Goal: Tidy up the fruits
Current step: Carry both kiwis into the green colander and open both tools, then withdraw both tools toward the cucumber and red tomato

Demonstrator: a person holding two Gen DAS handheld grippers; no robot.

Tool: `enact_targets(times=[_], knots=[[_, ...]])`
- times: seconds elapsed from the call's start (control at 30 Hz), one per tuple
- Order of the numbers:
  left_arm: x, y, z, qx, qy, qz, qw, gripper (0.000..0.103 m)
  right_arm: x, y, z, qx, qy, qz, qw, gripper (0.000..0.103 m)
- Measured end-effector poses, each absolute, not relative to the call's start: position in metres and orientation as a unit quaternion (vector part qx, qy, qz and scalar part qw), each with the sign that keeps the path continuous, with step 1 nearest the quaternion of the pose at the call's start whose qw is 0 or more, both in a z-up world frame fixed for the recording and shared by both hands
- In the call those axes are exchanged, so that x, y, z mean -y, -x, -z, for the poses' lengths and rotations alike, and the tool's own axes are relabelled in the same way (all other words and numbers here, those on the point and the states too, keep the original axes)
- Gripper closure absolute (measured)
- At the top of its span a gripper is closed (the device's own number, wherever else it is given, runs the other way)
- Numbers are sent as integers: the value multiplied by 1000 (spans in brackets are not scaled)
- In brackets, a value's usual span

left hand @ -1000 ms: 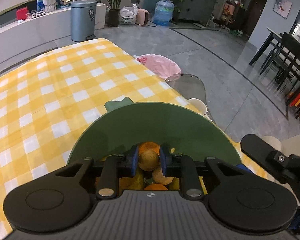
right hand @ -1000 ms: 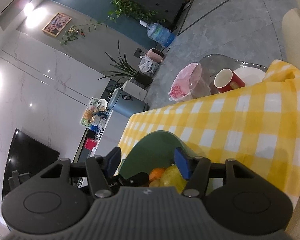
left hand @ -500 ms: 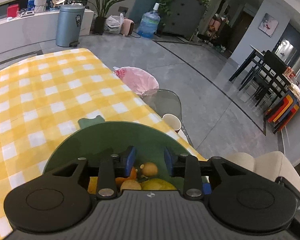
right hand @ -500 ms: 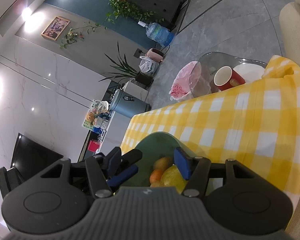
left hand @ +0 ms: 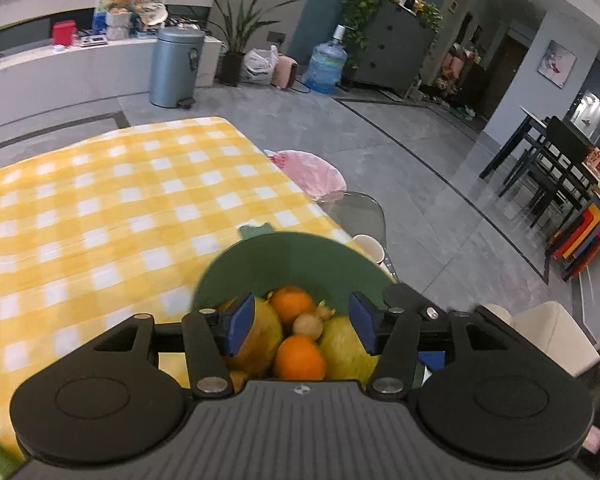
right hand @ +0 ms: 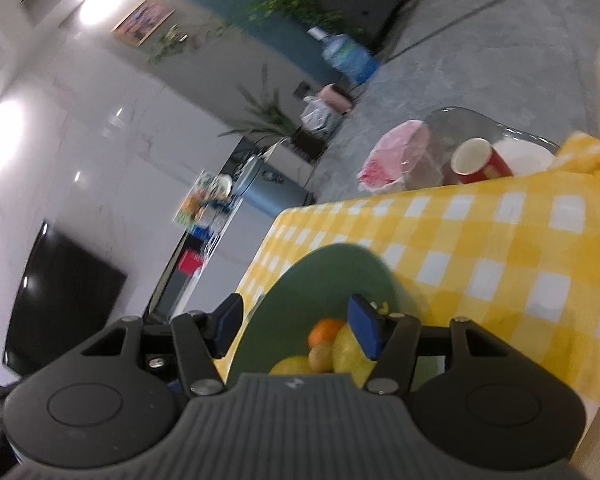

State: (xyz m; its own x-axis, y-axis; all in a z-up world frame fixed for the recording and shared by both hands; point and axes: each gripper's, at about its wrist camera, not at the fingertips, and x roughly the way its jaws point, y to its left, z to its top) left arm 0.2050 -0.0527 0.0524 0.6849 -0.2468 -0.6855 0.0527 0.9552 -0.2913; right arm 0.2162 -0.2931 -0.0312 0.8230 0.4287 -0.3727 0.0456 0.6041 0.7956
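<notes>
Since a second ago, the left tongs (left hand: 302, 326) have let go of the small brown fruit (left hand: 308, 325) and spread wide; it now lies in the green bowl (left hand: 296, 256), between two oranges. The right tongs (right hand: 298, 330) are spread too, holding nothing, poised over the same bowl (right hand: 320, 276) from its other side.

All the fruit sits inside the bowl. From the left wrist view, two oranges (left hand: 292, 300) can be counted, one behind the brown fruit and one (left hand: 300, 358) in front, with two larger yellow-green fruits, one (left hand: 262, 334) on the left and one (left hand: 346, 350) on the right.

The bowl rests on a worktop covered by a yellow and white checked cloth (left hand: 100, 208), near the cloth's edge. Beyond that edge, past the bowl, stand a clear chair (left hand: 356, 210), a pink bag (left hand: 312, 170) and one red cup (right hand: 478, 162) beside a white plate (right hand: 524, 158).

Farther from the bowl, the room has a grey tiled floor (left hand: 420, 152), a grey bin (left hand: 175, 66), a blue water jug (left hand: 325, 66), a potted plant (left hand: 240, 32), a dark cabinet (left hand: 392, 56) and a black dining table with chairs (left hand: 548, 160). A dark screen (right hand: 64, 300) hangs on the white wall.
</notes>
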Motion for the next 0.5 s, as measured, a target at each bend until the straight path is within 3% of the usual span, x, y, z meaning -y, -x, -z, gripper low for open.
enact_targets(times=[0.5], knots=[[-16,-115,-68,-396,163,-16,903,38,210,-185,4,-320,-277,-230,876,51]])
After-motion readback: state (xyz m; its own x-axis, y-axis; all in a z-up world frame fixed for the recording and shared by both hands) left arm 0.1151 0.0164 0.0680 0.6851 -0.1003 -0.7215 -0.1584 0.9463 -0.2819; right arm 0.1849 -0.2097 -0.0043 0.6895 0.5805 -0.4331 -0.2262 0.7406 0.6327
